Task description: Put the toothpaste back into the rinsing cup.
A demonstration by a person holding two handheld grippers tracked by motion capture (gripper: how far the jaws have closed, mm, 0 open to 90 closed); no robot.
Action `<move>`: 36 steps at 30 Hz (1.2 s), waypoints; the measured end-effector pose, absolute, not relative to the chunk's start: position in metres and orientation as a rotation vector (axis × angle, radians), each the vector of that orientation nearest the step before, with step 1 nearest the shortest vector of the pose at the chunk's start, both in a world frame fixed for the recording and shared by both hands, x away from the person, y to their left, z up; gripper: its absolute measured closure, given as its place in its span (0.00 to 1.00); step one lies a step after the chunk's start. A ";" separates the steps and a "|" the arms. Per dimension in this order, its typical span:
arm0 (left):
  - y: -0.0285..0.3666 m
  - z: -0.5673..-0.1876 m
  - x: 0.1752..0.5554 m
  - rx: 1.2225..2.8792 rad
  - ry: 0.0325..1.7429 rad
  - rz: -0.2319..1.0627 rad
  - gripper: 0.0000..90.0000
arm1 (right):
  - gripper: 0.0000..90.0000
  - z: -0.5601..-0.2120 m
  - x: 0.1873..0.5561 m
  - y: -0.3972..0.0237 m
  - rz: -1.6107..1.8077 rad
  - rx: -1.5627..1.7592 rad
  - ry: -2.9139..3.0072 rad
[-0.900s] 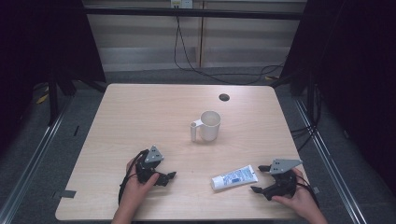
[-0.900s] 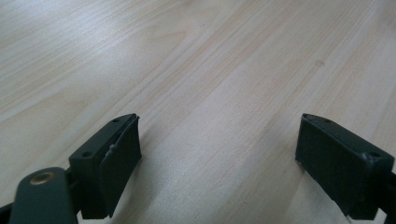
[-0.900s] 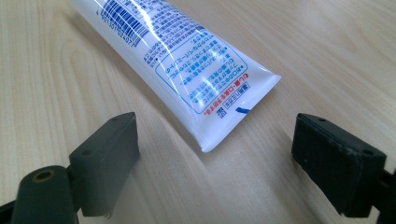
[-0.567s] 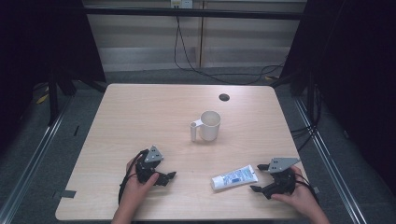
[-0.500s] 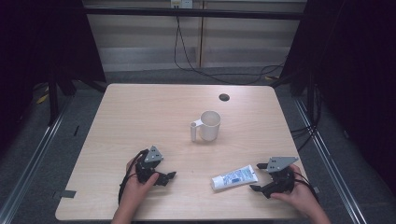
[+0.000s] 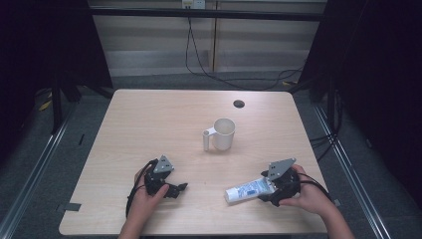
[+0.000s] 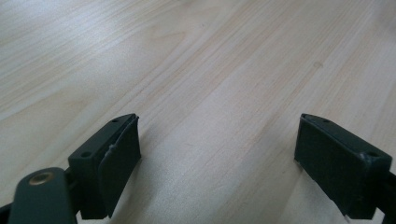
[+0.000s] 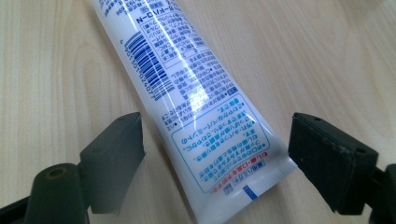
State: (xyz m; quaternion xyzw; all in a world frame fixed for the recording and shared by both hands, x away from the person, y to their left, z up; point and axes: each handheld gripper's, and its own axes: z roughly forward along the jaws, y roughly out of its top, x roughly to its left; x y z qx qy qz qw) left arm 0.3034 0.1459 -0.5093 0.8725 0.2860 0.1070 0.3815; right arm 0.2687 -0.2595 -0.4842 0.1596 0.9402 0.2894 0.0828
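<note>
Light wood surface (image 6: pixel 149 119), high view. White mug (image 6: pixel 222 134) upright near centre, handle pointing to 9 o'clock. Small dark round hole (image 6: pixel 239 103) at 1 o'clock from the mug, near the far edge. White tube (image 6: pixel 247 190) with blue print lies flat at about 5 o'clock from the mug, near the front edge; cap end points to 8 o'clock, crimped end toward the right gripper (image 6: pixel 271 191). In the right gripper view the fingers (image 8: pixel 116 154) are spread wide on either side of the tube's (image 8: pixel 205 107) crimped end, not touching it. Left gripper (image 6: pixel 176 189) at 7 o'clock from the mug, resting low on the surface; its fingers (image 7: pixel 114 154) are wide apart over bare wood, nothing between them.
</note>
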 end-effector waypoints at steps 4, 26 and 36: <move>0.146 -0.509 0.303 2.233 0.726 0.276 0.15 | 0.20 -0.483 0.270 -0.252 0.836 0.438 2.827; 0.146 -0.509 0.303 2.244 0.720 0.294 0.15 | 0.26 -0.482 0.277 -0.229 0.749 0.304 2.915; 0.146 -0.509 0.303 2.242 0.722 0.292 0.15 | 0.30 -0.479 0.280 -0.225 0.692 0.277 2.947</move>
